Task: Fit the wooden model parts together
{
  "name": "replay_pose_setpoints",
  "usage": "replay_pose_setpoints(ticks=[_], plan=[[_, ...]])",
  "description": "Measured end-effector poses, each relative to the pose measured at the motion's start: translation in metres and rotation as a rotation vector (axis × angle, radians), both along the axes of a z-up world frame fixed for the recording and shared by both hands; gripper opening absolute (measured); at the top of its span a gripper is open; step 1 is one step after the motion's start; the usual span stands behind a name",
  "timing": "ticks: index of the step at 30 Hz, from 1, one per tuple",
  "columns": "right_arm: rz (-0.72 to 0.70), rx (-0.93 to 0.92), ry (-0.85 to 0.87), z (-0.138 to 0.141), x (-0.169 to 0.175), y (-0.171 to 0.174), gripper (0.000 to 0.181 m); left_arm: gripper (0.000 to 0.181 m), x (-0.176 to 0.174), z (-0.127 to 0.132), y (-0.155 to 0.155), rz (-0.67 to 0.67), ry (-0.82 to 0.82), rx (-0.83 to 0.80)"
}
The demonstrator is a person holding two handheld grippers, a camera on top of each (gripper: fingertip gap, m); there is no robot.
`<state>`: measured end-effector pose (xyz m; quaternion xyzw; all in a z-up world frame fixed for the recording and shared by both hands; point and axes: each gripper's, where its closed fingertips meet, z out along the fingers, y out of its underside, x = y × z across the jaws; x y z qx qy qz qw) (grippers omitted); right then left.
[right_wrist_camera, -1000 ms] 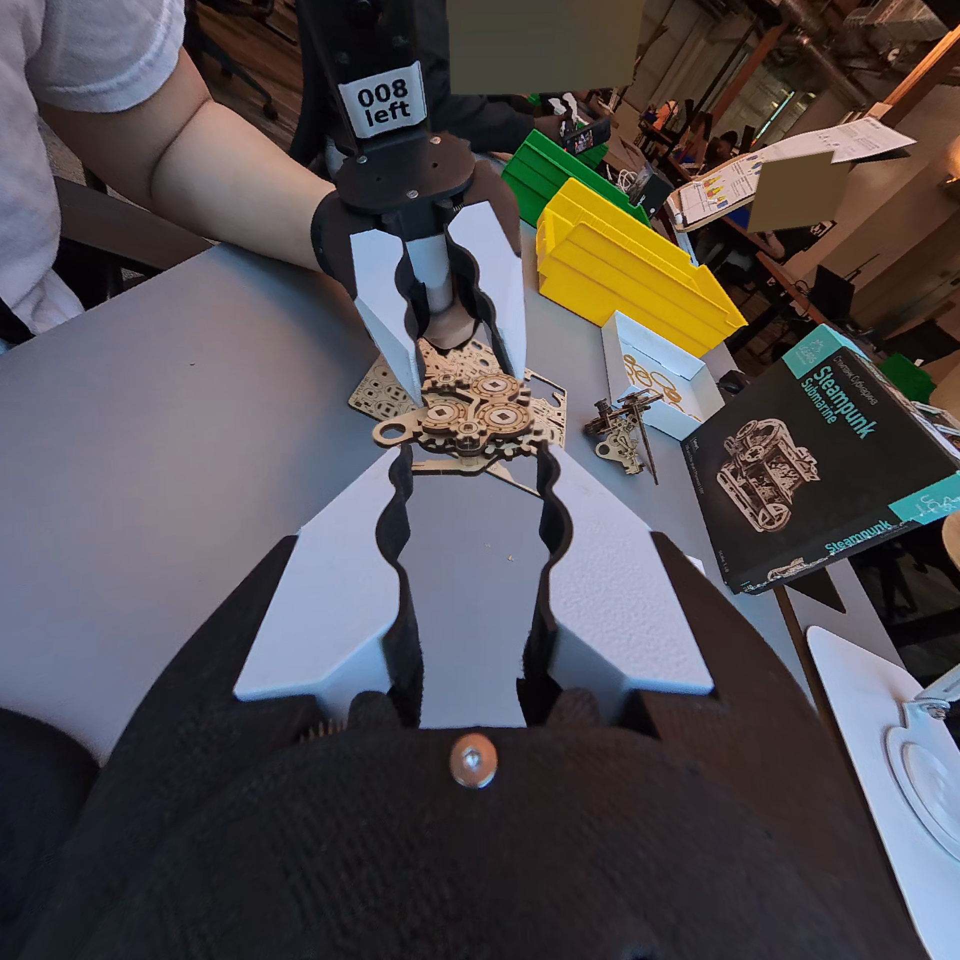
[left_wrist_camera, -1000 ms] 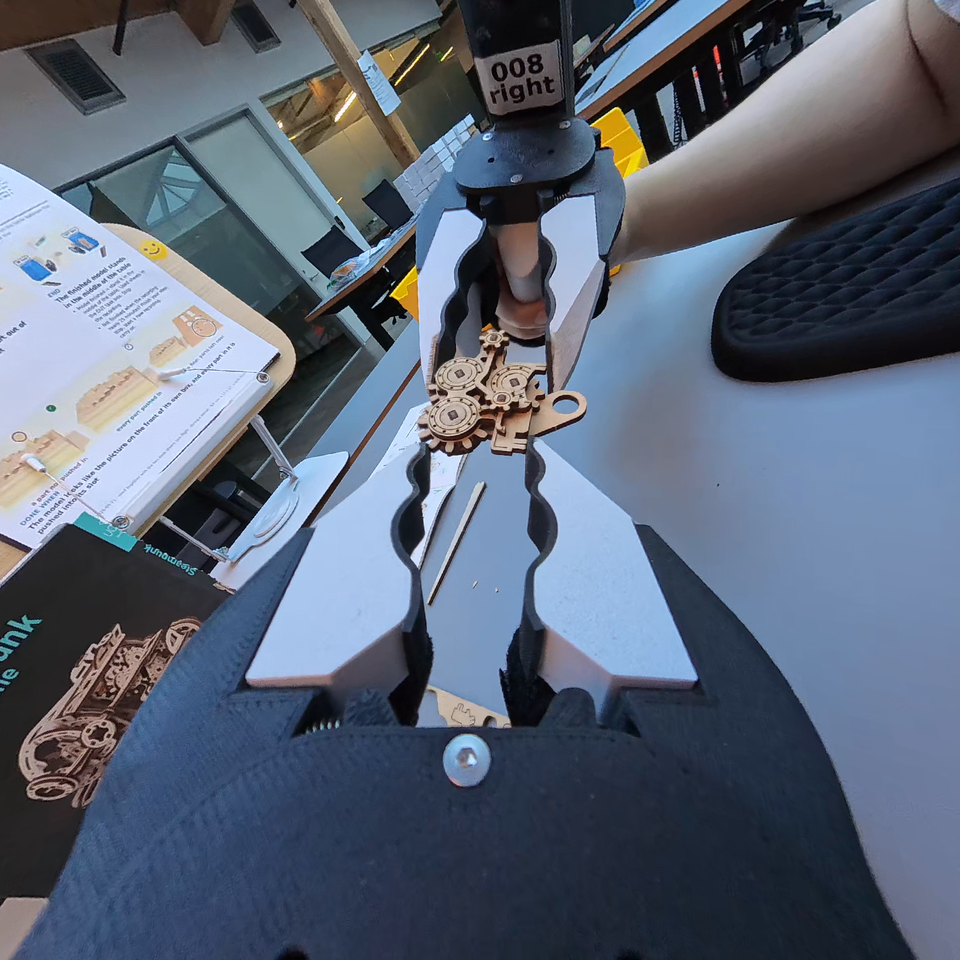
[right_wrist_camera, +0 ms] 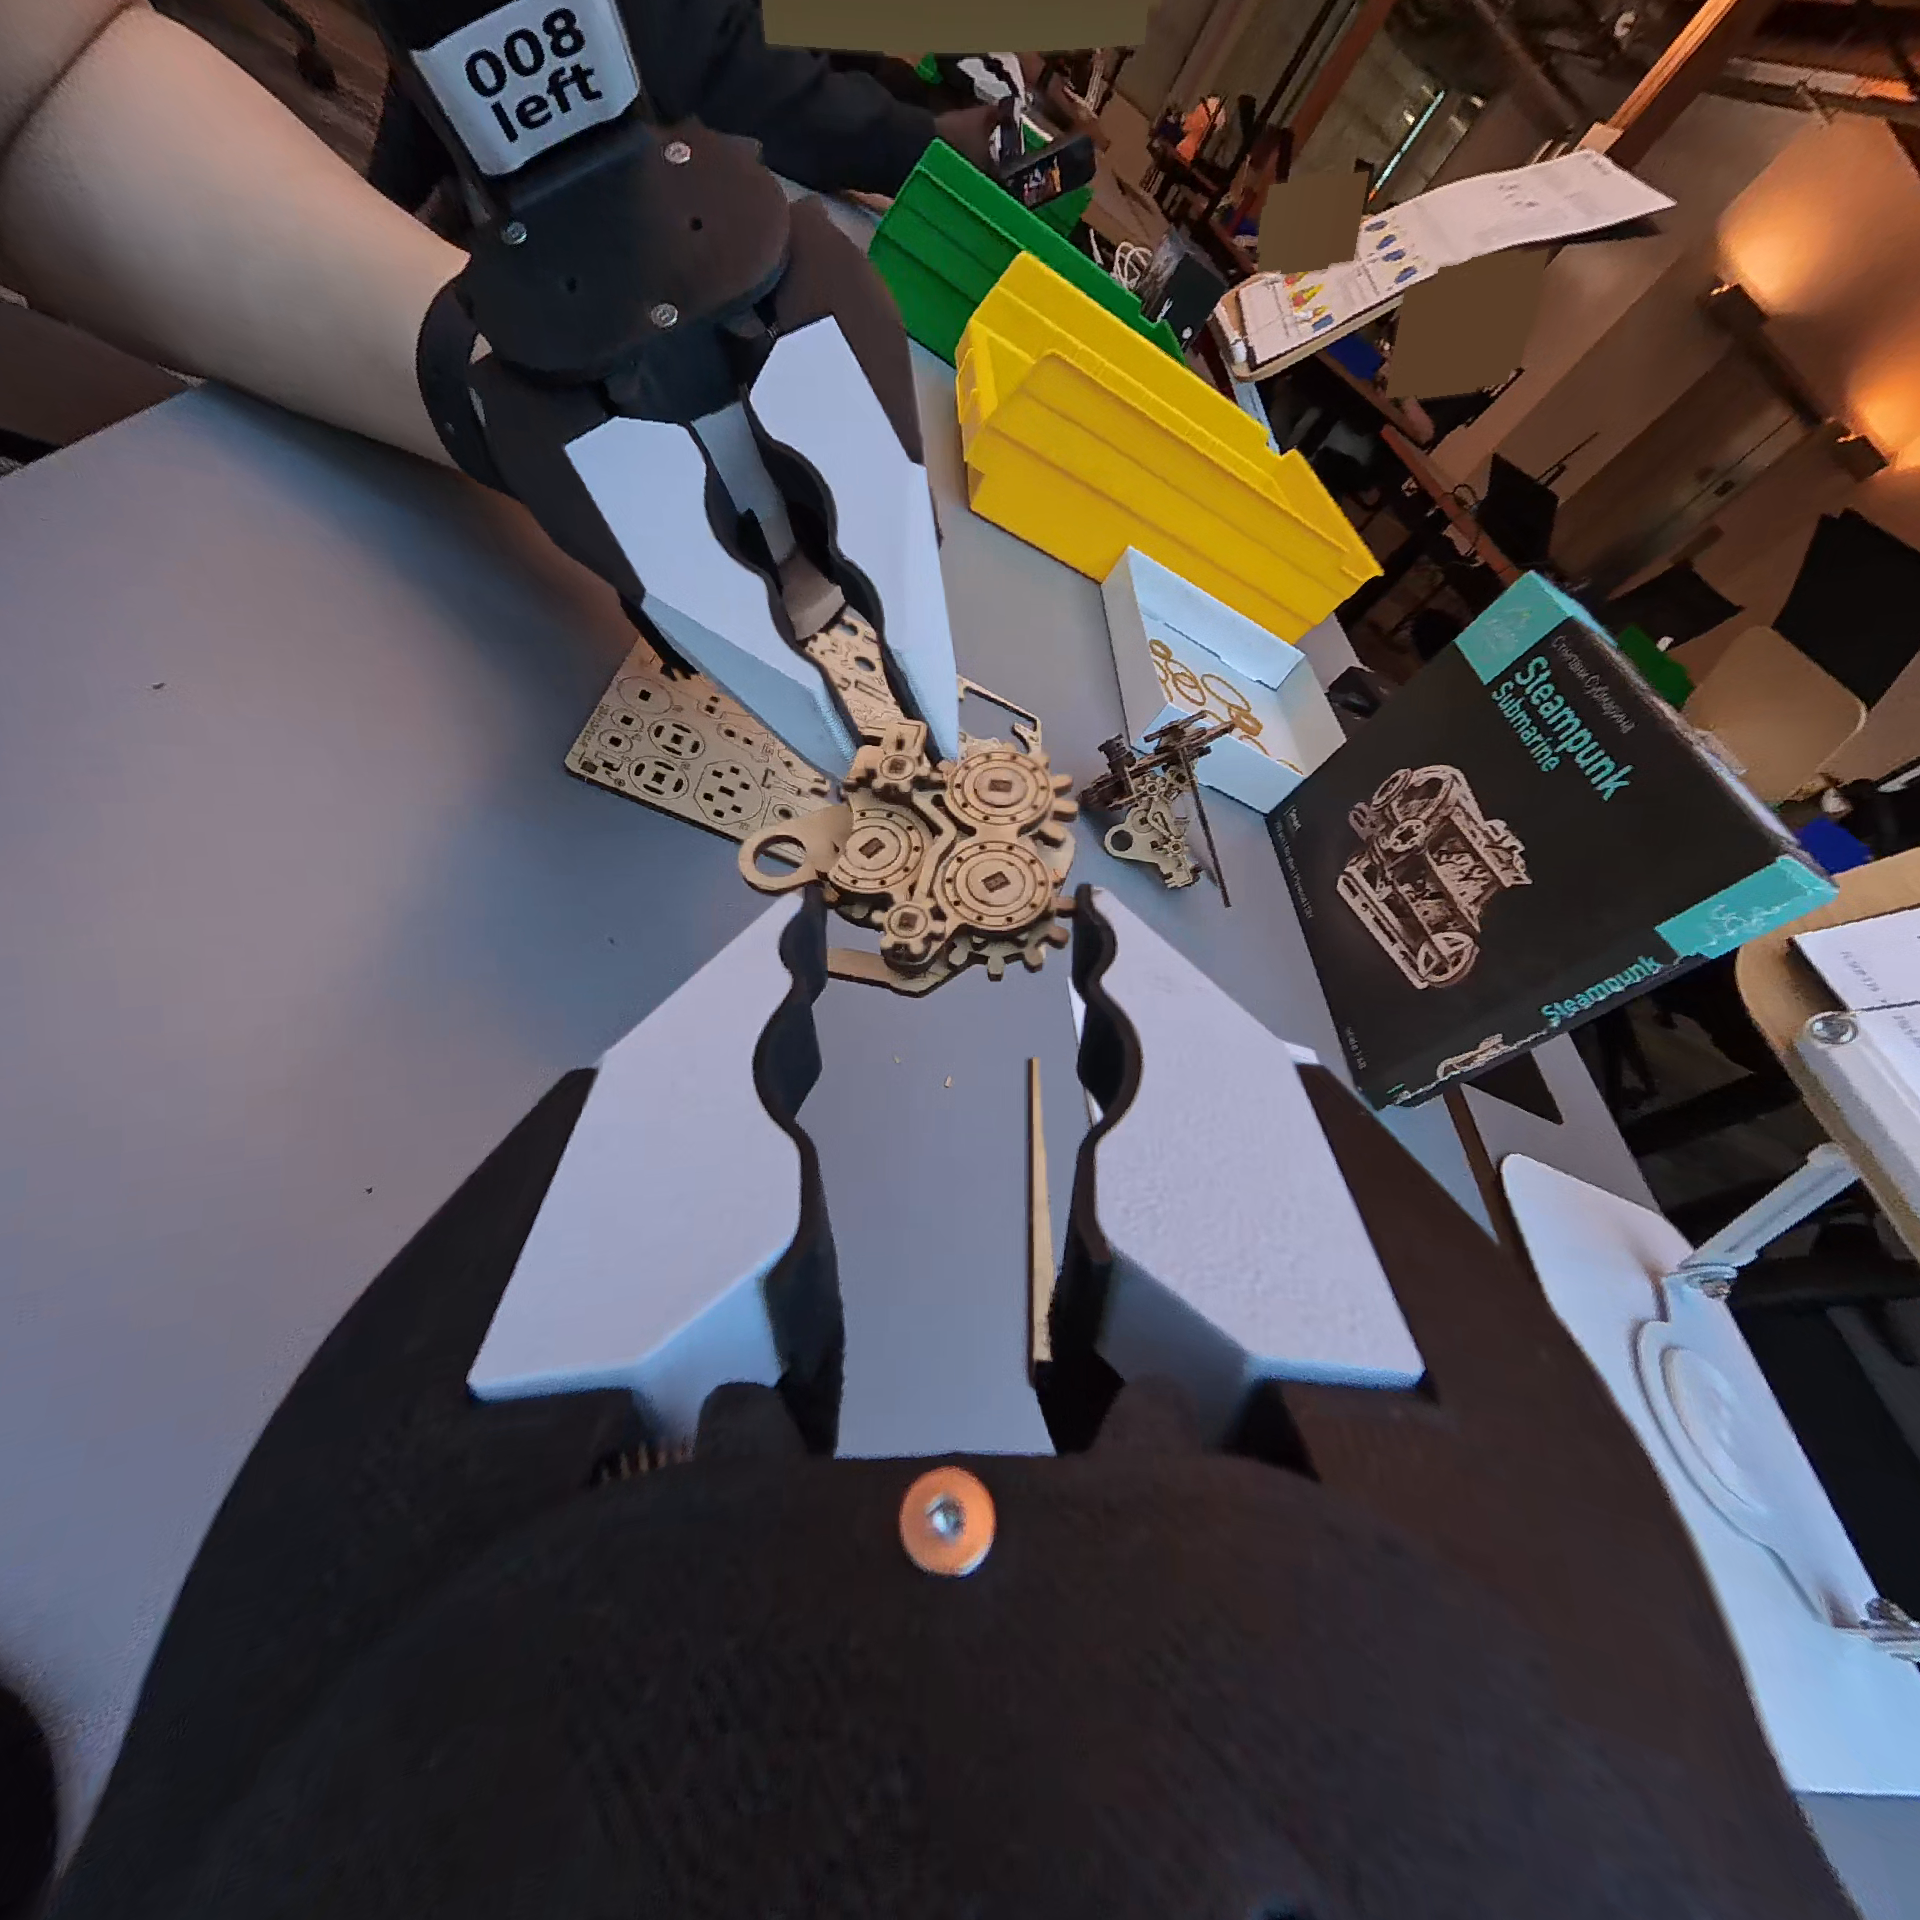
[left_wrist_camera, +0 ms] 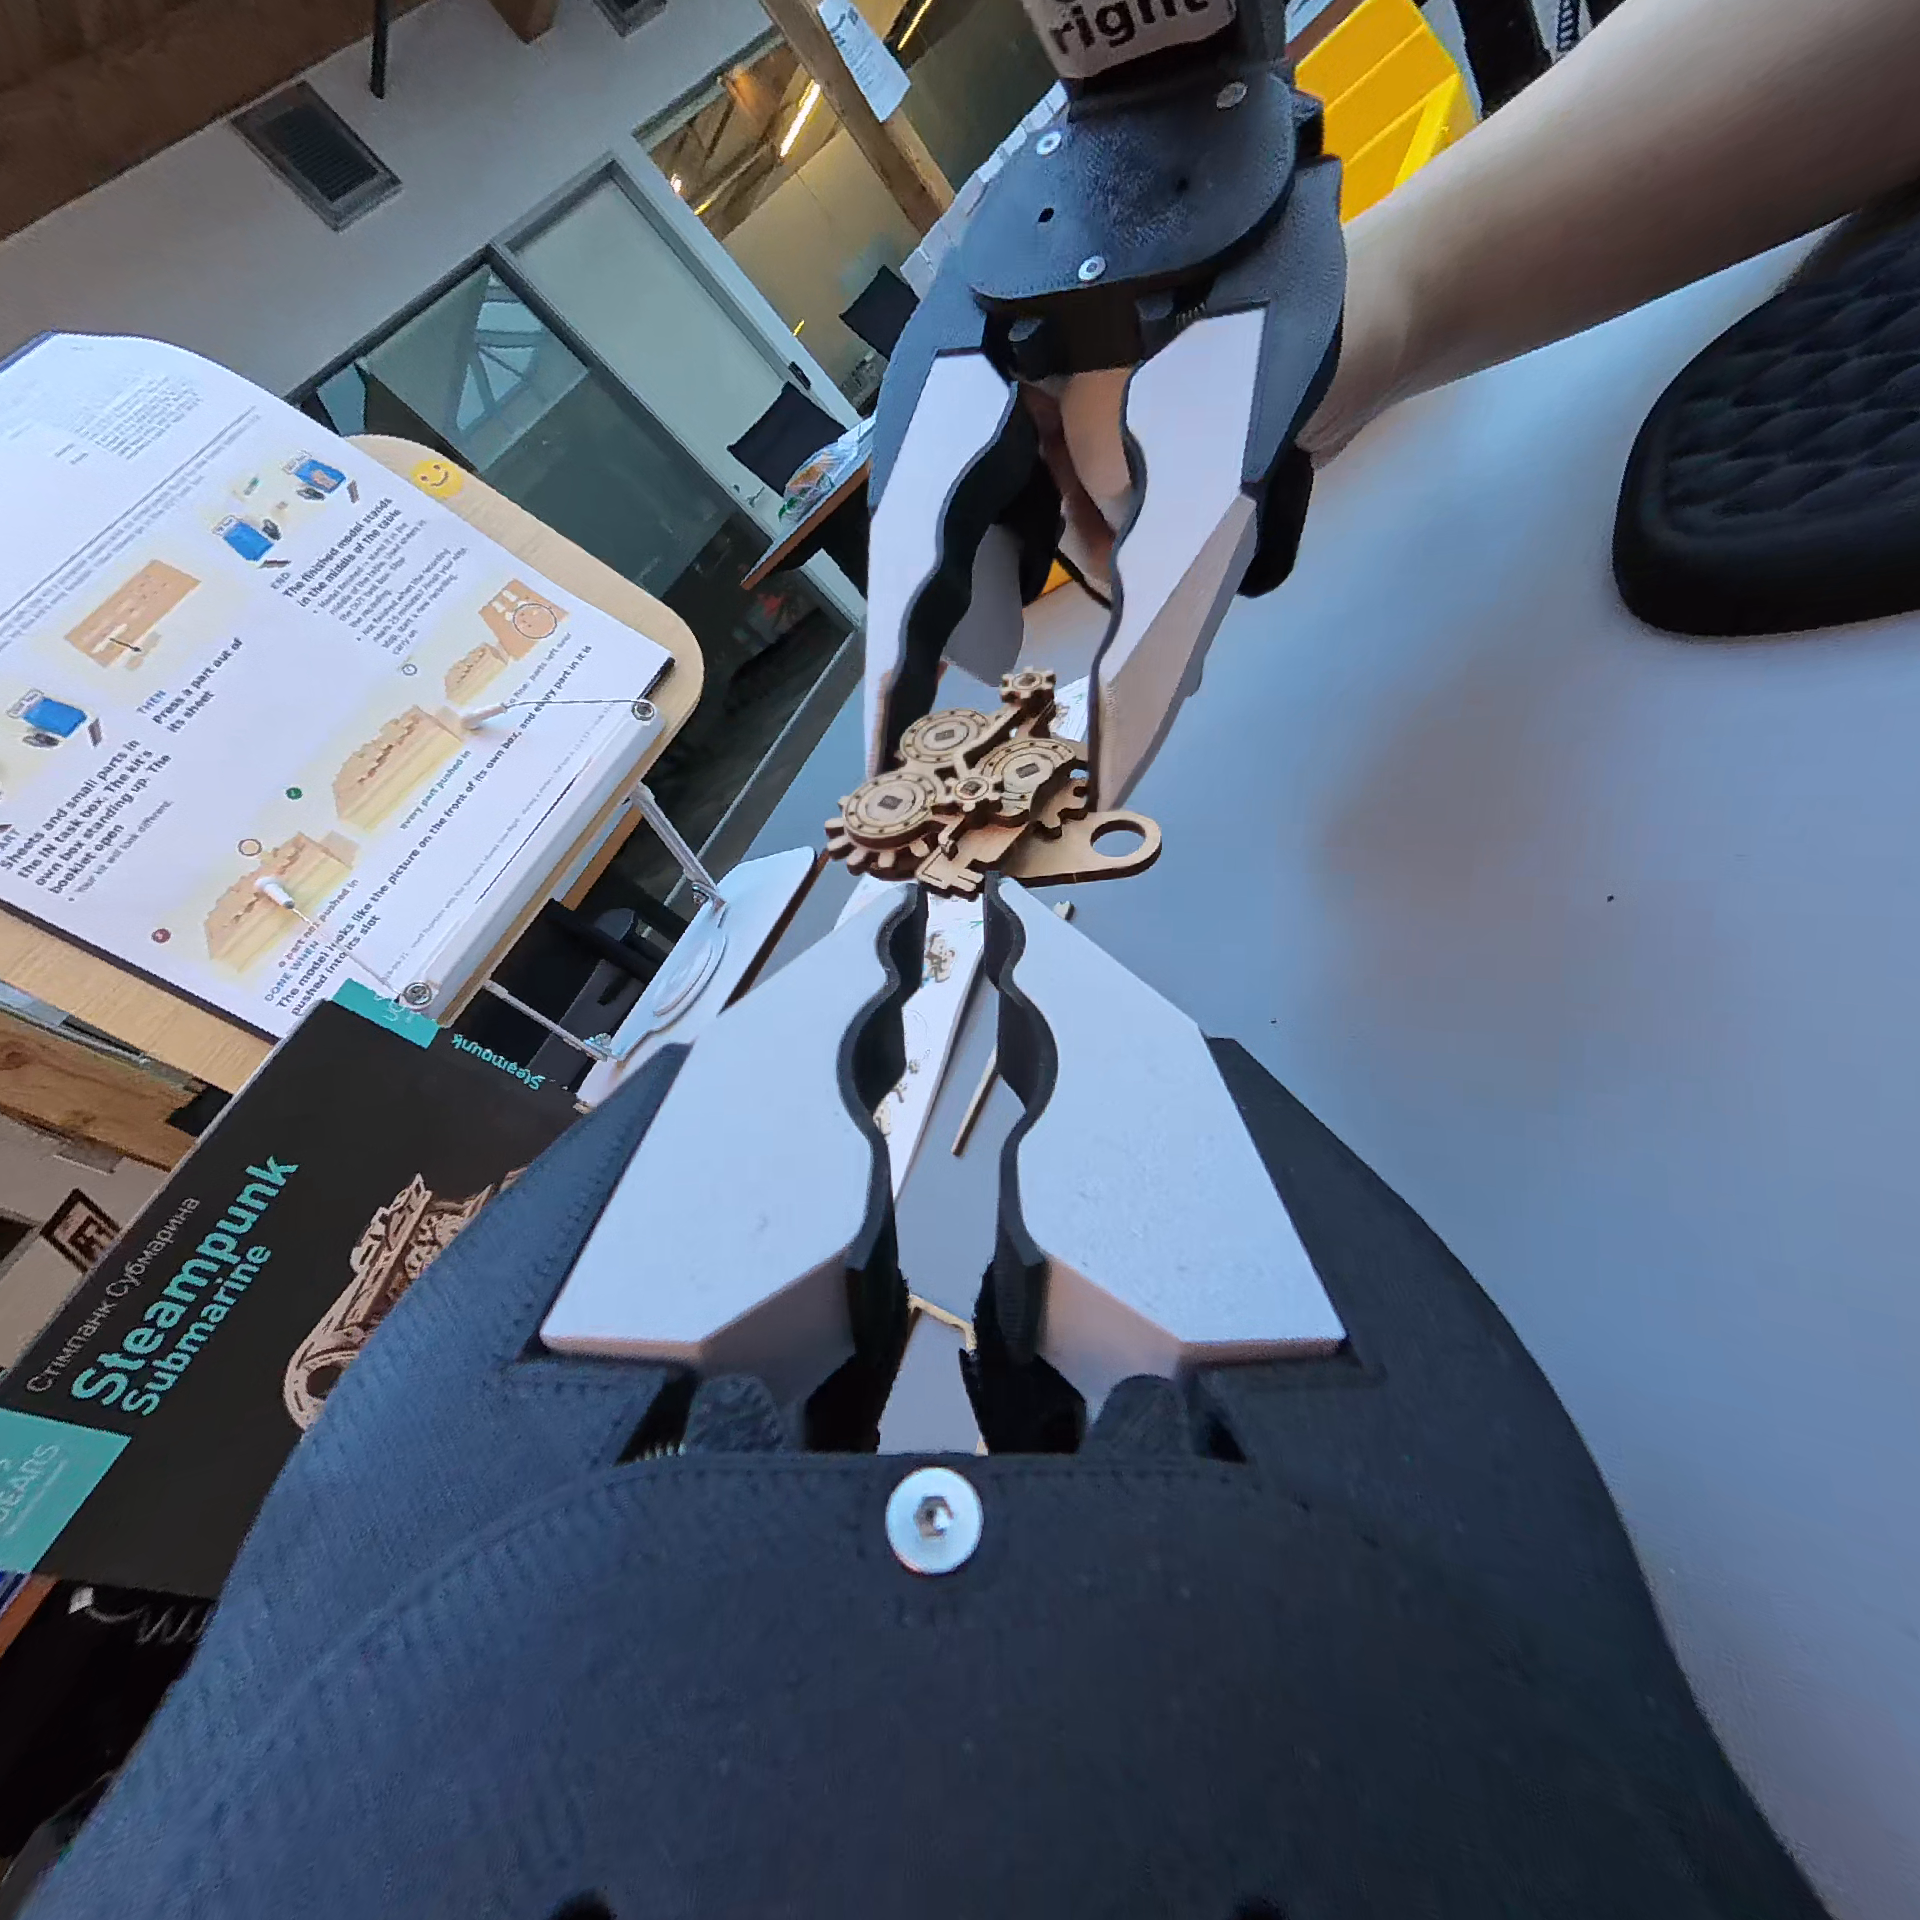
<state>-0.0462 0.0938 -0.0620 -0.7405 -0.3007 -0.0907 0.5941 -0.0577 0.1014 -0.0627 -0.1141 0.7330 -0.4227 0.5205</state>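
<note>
The left gripper [left_wrist_camera: 954, 899] is pinching the near edge of the wooden gear assembly [left_wrist_camera: 987, 795] between its closed-in tips, and the right gripper [right_wrist_camera: 940, 914] is gripping the same piece from the opposite side, its jaws set wider around the gear cluster. The assembly is hanging in the air between the two sets of tips, above the grey table [right_wrist_camera: 260, 831].

Just below the right gripper's fingers a thin wooden stick [right_wrist_camera: 1035, 1195] is lying on the table. Beyond the tips, under the left gripper, a flat laser-cut part sheet [right_wrist_camera: 686, 748] is resting; to the right of it a smaller half-built wooden mechanism [right_wrist_camera: 1158, 816] is sitting, then a white tray [right_wrist_camera: 1143, 613] with loose rings. Farther right the black kit box [right_wrist_camera: 1538, 862] is standing, and behind it yellow bins [right_wrist_camera: 1132, 457] and green bins [right_wrist_camera: 966, 239] are stacked. In the left wrist view an open instruction booklet [left_wrist_camera: 260, 665] is propped to the left.

The assembly is likely light and stiff but brittle: thin plywood, fine teeth, a slim looped tab [left_wrist_camera: 1117, 836]. Holding it by the backing plate's solid edges looks safer than squeezing the gears or the tab.
</note>
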Motion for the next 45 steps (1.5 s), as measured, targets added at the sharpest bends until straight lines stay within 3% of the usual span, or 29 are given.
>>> replay_pose_setpoints(ticks=[5,9,15,17,25,28,37,45], plan=[[-0.016,0.016,-0.005,0.004,0.001,0.0,0.046,0.008,0.0,0.004,0.001,-0.005,0.009,-0.053],[0.003,0.003,-0.001,0.004,-0.001,-0.002,0.045,0.037,0.003,0.013,0.008,0.036,-0.029,-0.091],[0.103,-0.057,-0.081,-0.006,-0.017,-0.01,0.046,0.048,-0.012,0.008,-0.006,-0.117,0.071,-0.093],[0.12,-0.1,-0.114,-0.013,-0.021,-0.012,0.046,0.059,-0.019,0.005,-0.012,-0.172,0.135,-0.109],[0.138,-0.138,-0.108,-0.019,-0.028,-0.012,0.046,0.052,-0.023,-0.017,-0.022,-0.21,0.19,-0.028],[0.161,-0.148,-0.085,-0.02,-0.031,-0.014,0.046,0.042,-0.024,-0.016,-0.022,-0.213,0.184,-0.026],[0.18,-0.153,-0.075,-0.023,-0.032,-0.016,0.046,0.041,-0.026,-0.019,-0.021,-0.222,0.206,0.005],[0.231,-0.141,-0.064,-0.018,-0.037,-0.022,0.054,0.041,-0.03,-0.011,-0.026,-0.262,0.213,-0.063]])
